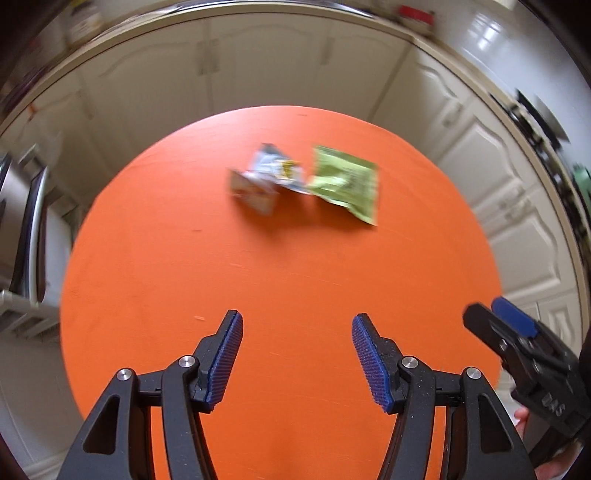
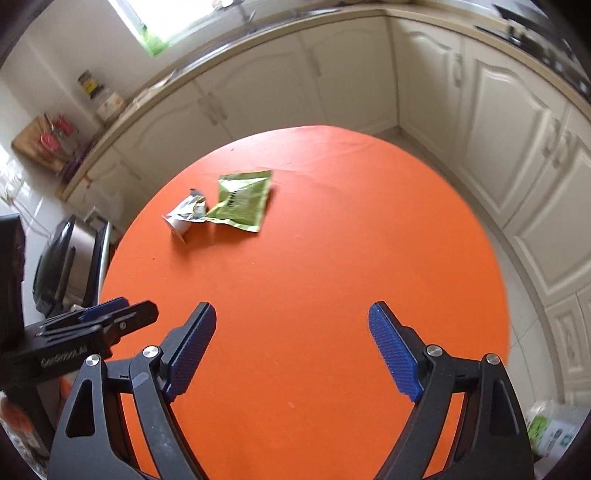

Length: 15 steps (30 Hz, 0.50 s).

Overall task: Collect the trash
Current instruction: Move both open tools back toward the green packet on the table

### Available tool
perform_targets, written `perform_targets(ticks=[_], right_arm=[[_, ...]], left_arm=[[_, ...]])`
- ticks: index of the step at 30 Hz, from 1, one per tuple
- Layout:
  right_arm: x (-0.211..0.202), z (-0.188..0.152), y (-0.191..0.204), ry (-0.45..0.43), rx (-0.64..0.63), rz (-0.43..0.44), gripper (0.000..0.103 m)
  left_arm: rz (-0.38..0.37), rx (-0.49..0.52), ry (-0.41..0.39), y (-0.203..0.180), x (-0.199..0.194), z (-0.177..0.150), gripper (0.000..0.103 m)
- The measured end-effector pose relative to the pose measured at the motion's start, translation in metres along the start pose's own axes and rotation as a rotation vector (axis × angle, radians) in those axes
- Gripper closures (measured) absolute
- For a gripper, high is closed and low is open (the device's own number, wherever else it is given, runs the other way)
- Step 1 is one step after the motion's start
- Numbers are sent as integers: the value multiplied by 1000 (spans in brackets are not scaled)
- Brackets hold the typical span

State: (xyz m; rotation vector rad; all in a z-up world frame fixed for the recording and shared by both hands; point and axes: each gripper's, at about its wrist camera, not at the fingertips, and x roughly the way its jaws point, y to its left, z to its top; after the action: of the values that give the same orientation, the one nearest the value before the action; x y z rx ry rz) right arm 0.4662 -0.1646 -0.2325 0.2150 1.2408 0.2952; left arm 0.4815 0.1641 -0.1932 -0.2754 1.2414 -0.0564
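- Step in hand, I'd say: the approach. Nothing picked up yet; both pcs of trash lie on the round orange bench (image 2: 332, 295), toward its far side.
- Left gripper (image 1: 297, 321): jaws apart, about halfway, nothing btwn them. Right gripper (image 2: 291, 312): jaws wide, also empty.
- Trash: green foil pouch (image 2: 243, 201) lying flat, w/ a crumpled silver-white wrapper (image 2: 184, 214) touching its left corner. Both well apart from either gripper.
- Next move, as I judge it: reach fwd and down over the pair, one gripper per item. The pouch is flat, so a raised edge or corner is prob the best bite; the wrapper stands up more and should pinch easily.
- Bench top otherwise bare.
- Room: kitchen, cream cabinet doors (image 2: 498, 122) round the far side, worktop above, window (image 2: 173, 18) at the back, steel pedal bin (image 2: 70, 254) left of the bench.
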Motion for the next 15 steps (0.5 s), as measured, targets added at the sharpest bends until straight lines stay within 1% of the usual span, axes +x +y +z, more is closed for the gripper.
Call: perform_targets(ticks=[4, 8, 12, 15], right_arm=[[39, 27, 26, 59, -20, 11, 17], [78, 51, 50, 109, -33, -15, 17], [105, 71, 57, 128, -26, -46, 17], [121, 85, 59, 137, 5, -33, 17]], left_arm=[[-1, -55, 26, 32, 3, 11, 45], [-12, -91, 37, 54, 16, 37, 45], [-30, -113, 55, 68, 33, 55, 45], [-39, -137, 61, 76, 45, 67, 45]])
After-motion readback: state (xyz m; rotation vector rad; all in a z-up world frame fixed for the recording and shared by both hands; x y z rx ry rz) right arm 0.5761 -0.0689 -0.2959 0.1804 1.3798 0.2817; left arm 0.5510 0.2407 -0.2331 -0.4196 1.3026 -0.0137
